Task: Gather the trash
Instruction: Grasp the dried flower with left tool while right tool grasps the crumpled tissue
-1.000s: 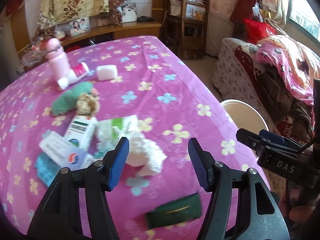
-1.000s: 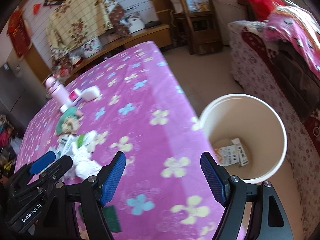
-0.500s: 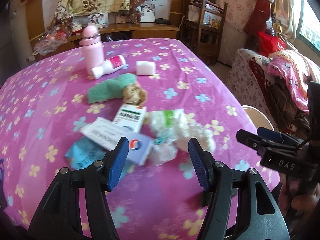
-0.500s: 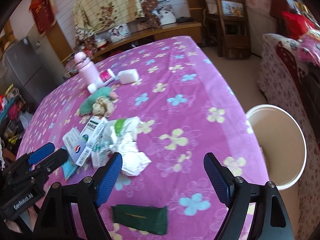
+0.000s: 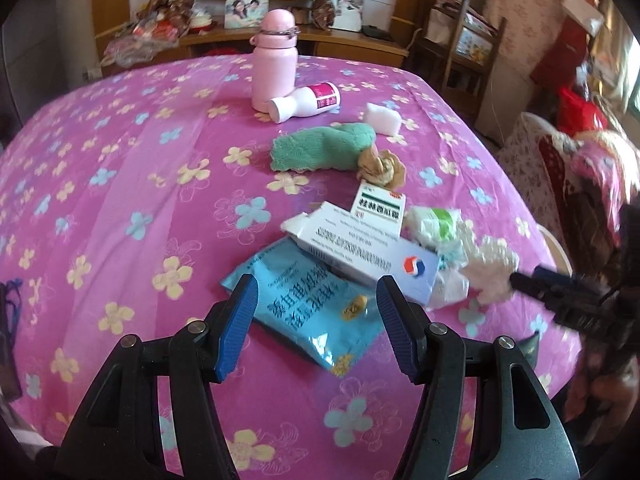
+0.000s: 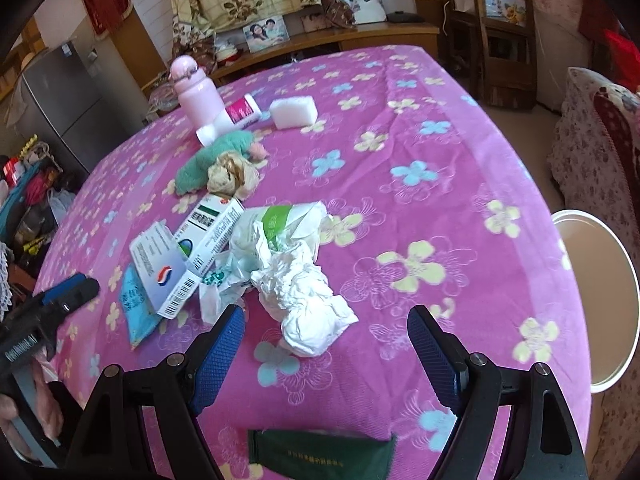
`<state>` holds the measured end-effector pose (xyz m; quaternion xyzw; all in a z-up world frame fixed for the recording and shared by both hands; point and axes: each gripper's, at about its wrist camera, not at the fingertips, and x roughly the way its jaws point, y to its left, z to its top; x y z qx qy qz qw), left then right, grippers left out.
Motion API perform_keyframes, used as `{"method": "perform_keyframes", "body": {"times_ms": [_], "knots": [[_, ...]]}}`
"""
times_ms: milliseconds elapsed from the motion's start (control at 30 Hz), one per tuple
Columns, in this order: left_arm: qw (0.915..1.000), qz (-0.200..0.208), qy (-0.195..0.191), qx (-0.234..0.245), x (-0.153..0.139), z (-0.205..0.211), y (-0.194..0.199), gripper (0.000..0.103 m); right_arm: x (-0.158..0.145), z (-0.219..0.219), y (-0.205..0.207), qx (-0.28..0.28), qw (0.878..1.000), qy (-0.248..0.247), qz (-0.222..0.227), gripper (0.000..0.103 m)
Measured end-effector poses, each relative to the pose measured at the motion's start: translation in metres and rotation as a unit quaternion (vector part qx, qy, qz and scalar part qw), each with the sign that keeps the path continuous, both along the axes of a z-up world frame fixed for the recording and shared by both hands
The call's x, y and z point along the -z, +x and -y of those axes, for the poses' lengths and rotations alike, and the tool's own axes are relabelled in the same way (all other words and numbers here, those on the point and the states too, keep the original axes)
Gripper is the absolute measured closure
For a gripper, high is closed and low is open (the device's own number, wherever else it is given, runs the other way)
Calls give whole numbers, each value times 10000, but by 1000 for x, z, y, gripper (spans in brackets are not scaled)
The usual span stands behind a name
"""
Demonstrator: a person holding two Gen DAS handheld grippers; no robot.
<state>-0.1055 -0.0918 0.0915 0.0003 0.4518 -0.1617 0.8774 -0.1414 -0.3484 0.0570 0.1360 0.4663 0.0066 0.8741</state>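
Both claws stand apart and empty: the left gripper hovers over the blue packet, and the right gripper hangs over the crumpled white tissue. The rest of the trash heap, with a long white box, lies at ten o'clock from that tissue on the pink flowered tablecloth. The cream bin stands off the table's edge at three o'clock.

Left gripper angled steeply downward, blue-padded jaws parted with nothing clamped between them. Right gripper tilted down likewise, jaws spread wider, empty too. Each tool's tip visible at the edge of the other's wrist view, side by side.
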Motion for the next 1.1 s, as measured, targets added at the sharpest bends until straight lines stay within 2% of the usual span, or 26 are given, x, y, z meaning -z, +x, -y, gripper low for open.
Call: {"method": "perform_keyframes", "body": {"times_ms": [67,100,133,167,200,300,400,500,700,767,867,933,967,1000,1033,1067,1100], "knots": [[10000,-12,-88,-35,-1,2,9,43,6,-3,6,-73,10000,9,3,22],[10000,-12,-89,-34,-2,5,13,43,10,-4,8,-56,10000,-5,28,28],[10000,-10,-89,-13,-3,10,18,43,12,-4,10,-37,10000,-7,44,41],[10000,-8,-91,10,-3,14,23,43,16,-4,13,-36,10000,25,40,48],[10000,-1,-82,42,-4,21,29,43,19,-3,16,-62,9999,107,26,59],[9999,-14,-68,130,-4,36,45,43,25,2,20,-97,9995,301,51,75],[9997,-120,-78,207,-1,53,65,43,17,7,15,-101,9990,314,313,79],[9994,-275,-41,224,4,70,88,43,7,16,12,-49,9983,355,465,80],[9983,-423,350,206,18,102,121,43,-7,27,5,-53,9969,387,679,80],[9969,-489,576,199,26,112,129,43,-8,27,7,-104,9970,362,678,80],[9953,-621,712,224,36,119,137,43,-3,30,11,-84,9975,367,597,80],[9951,-655,699,263,40,122,139,51,2,30,13,-122,9983,339,457,80],[9950,-661,698,280,41,123,140,64,5,29,16,-133,9986,353,359,80],[9947,-687,702,289,42,124,141,79,9,30,17,-98,9988,395,286,74],[9943,-752,694,302,44,124,142,84,12,31,17,-46,9988,429,235,54],[9943,-773,660,312,45,124,143,84,15,32,18,9,9987,458,212,47],[9947,-761,602,332,44,123,142,86,17,33,18,47,9986,463,247,44]]}}
